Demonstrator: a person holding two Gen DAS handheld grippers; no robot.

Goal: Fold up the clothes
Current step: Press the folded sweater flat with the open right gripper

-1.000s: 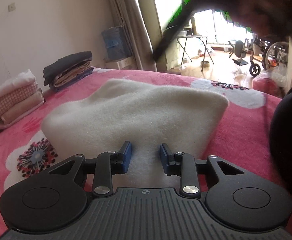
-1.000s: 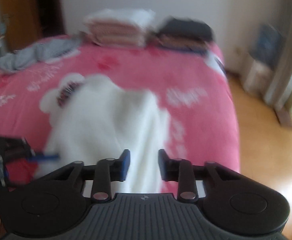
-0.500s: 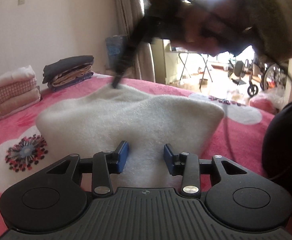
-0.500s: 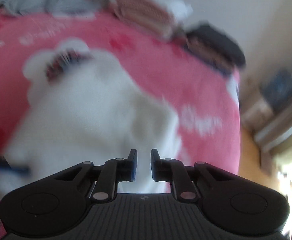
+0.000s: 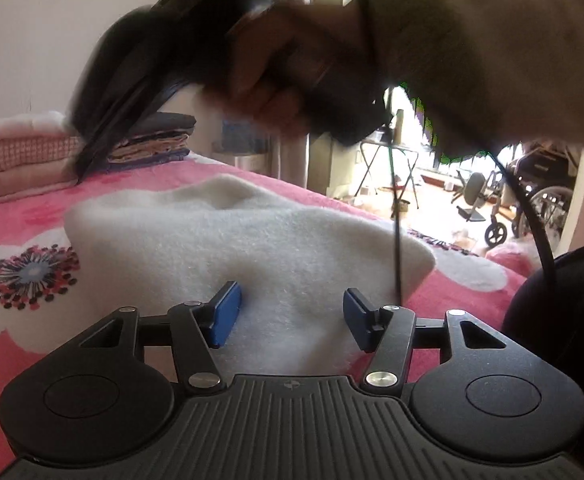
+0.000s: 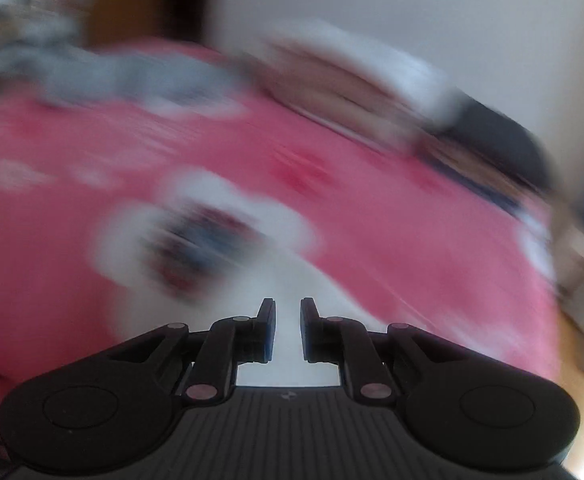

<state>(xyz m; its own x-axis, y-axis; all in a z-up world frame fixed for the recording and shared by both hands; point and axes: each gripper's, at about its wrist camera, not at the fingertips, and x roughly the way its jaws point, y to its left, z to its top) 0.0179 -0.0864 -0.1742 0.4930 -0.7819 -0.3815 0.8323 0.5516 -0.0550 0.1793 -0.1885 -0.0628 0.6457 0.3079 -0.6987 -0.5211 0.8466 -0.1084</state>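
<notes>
Garment (image 5: 251,240): lies on the bed (image 5: 31,216), just ahead of the left gripper (image 5: 292,312), between its spread fingers.
Folded stacks (image 5: 23,152): on the bed's far left side, by the wall, behind the garment.
Right gripper (image 5: 131,80): above the garment, blurred, held in a hand (image 5: 283,76).
Wheelchair (image 5: 532,200): on the floor beyond the bed, to the right.

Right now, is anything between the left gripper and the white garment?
Nothing visible. The left gripper is open with the white garment directly between and ahead of its fingers. The right gripper passes blurred well above the cloth, not in between.
</notes>
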